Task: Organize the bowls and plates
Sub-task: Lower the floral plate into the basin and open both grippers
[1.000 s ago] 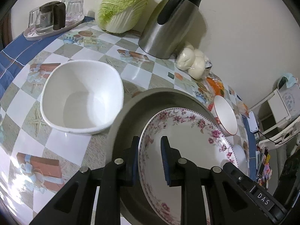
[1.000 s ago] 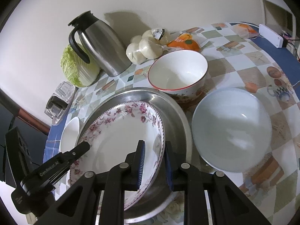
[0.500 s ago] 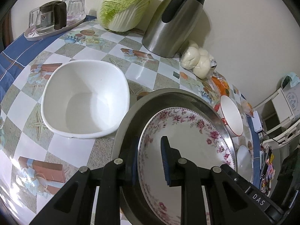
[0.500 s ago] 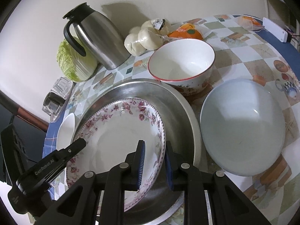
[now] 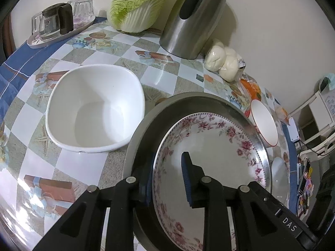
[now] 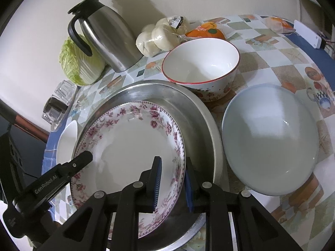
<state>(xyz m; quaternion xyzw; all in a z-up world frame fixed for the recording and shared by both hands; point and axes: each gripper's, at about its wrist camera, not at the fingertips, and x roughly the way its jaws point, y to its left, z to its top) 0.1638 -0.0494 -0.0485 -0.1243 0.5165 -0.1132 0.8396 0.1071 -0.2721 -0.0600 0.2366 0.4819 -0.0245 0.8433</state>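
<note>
Floral plate: lies inside the round metal tray on the counter, tilted, its right rim raised off the tray floor.
Left claw: straddles the plate's left rim, one blue pad outside and one over the plate's well; the jaws are opening, with a gap showing between the inner pad and the rim.
Right claw: pinches the plate's right rim between its two blue pads, one above the plate face, one behind the rim.
White squarish bowl: just left of the tray, upright.
Red-rimmed bowl: behind the tray, touching or nearly touching its edge.
Pale blue-grey bowl: right of the tray, just beside it.
Back of counter: steel jug, cabbage, bagged buns.
</note>
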